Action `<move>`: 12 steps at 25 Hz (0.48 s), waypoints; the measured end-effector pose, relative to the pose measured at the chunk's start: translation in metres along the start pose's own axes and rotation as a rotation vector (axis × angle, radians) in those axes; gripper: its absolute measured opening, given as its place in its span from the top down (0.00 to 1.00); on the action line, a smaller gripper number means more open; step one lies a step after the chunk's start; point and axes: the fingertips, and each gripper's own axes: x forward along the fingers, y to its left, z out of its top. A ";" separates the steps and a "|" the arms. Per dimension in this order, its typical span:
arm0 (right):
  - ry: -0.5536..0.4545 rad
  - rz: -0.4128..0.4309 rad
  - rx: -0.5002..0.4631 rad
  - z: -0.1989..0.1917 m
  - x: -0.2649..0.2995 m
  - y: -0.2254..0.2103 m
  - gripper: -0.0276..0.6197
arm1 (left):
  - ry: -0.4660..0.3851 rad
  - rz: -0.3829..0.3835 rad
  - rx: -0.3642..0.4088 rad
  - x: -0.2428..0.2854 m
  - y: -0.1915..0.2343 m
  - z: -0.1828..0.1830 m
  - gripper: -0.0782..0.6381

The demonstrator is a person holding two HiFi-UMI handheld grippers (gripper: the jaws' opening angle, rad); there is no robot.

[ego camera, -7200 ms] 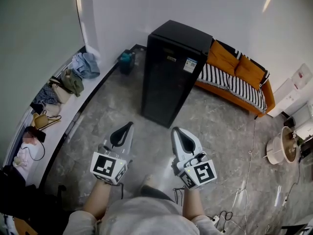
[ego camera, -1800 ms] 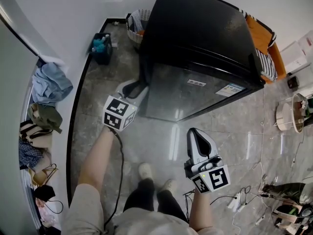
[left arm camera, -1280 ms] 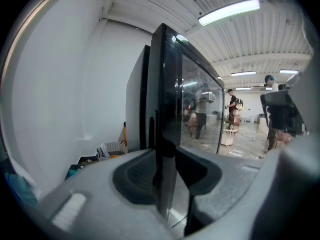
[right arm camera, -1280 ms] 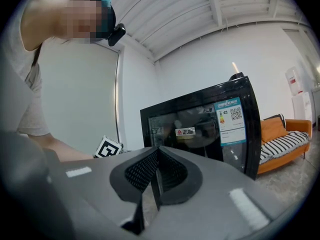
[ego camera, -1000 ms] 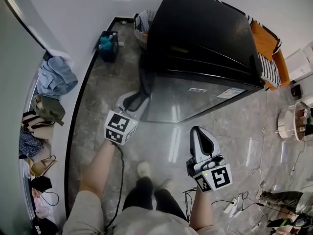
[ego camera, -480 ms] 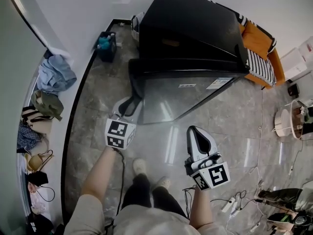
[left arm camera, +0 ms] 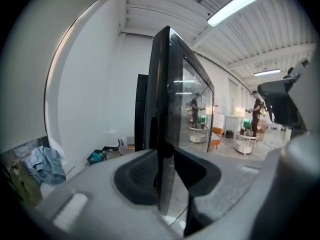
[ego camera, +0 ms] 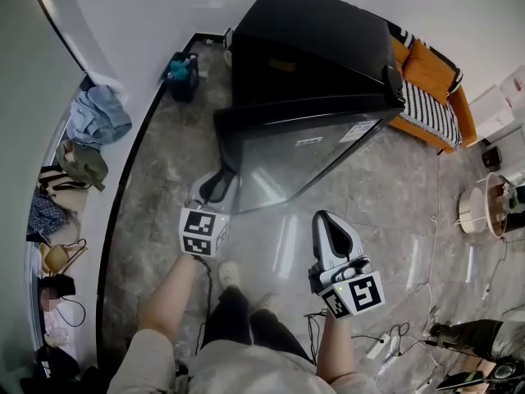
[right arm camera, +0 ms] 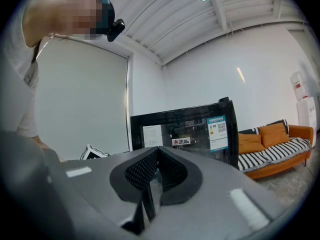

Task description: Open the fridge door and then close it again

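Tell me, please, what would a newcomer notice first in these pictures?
The tall black fridge fills the middle of the head view, its glass door swung partly open. The left claw has the door's free edge between its closing jaws, while the right claw hangs shut and empty lower right. An orange sofa stands at the upper right.

One black fridge (ego camera: pixel 312 48), one orange sofa (ego camera: pixel 426 89)

Since 1 s ago: fridge door (ego camera: pixel 295 158) swung wider open.
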 end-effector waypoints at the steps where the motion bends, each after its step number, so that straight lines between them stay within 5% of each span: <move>1: -0.002 0.002 -0.001 0.001 -0.004 0.000 0.96 | 0.001 0.005 -0.005 -0.002 -0.003 -0.001 0.75; 12: -0.024 0.029 -0.008 0.012 -0.044 0.005 0.96 | 0.006 0.033 -0.023 -0.033 -0.043 -0.009 0.76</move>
